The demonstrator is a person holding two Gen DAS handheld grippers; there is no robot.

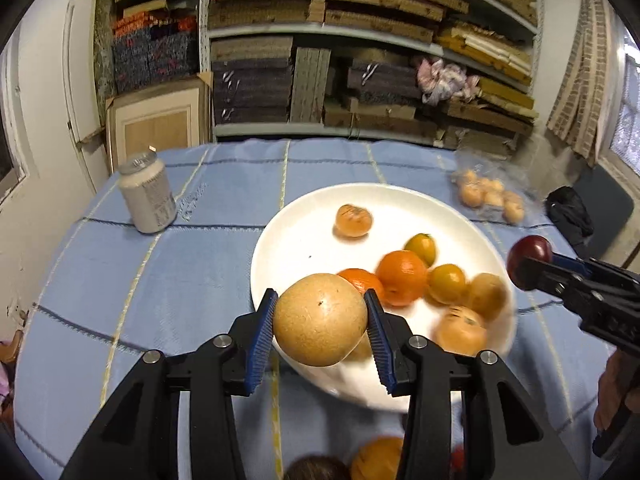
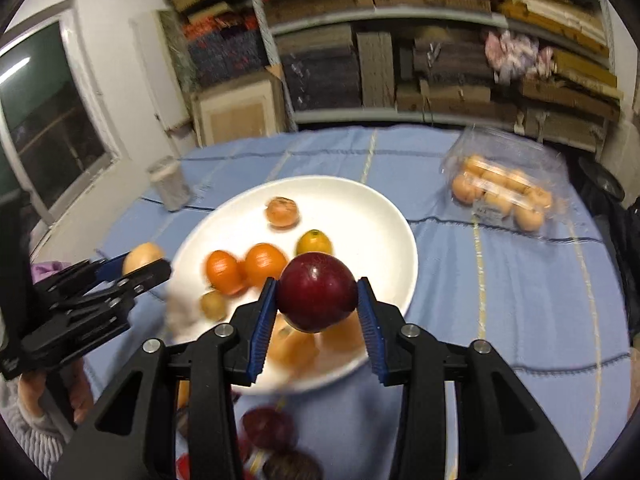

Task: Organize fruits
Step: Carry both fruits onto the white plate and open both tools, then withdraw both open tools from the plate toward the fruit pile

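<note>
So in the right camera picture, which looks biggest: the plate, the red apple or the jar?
1. plate
2. red apple, though it looks extra big because it is close to the camera
3. jar, blurry and far back

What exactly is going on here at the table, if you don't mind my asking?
A person is sorting fruit with a gripper in each hand. The left gripper is shut on a tan round fruit, and the right gripper is shut on a dark red plum. Both are held above the near edge of a white plate that already holds several oranges. A clear pack of fruit lies farther back.
</note>
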